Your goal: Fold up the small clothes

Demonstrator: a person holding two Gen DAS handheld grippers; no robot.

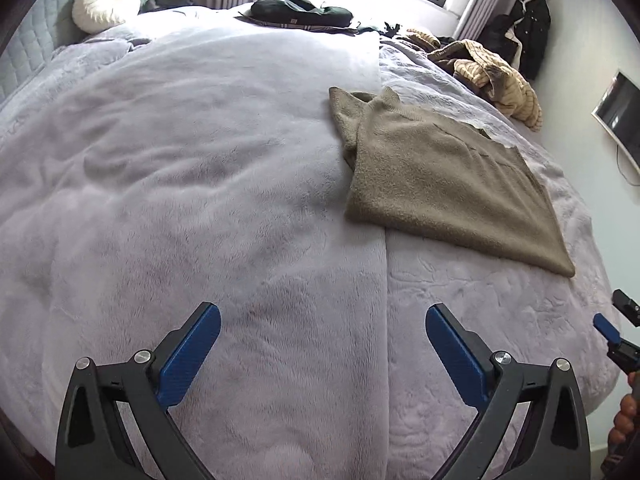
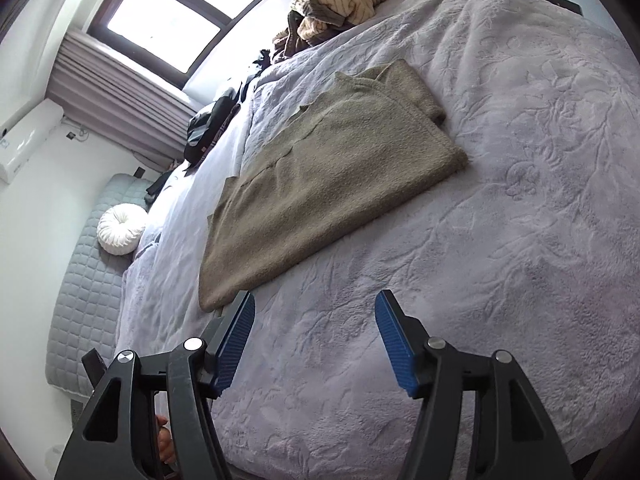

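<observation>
The olive sweater (image 1: 448, 176) lies folded flat on the lavender bed (image 1: 200, 160), right of center in the left wrist view, well beyond the left gripper (image 1: 322, 330), jaws released and empty. The right gripper (image 2: 315, 322), jaws likewise spread, hovers just beside its lower corner.

The sweater (image 1: 448, 176) is matt, fuzzy olive knit. Under it, the bedspread (image 2: 520, 160) is plush lilac fleece, embossed with leaves. The grippers' fingers (image 1: 192, 356) look like ribbed blue plastic on matt black frames with shiny metal bolts.
</observation>
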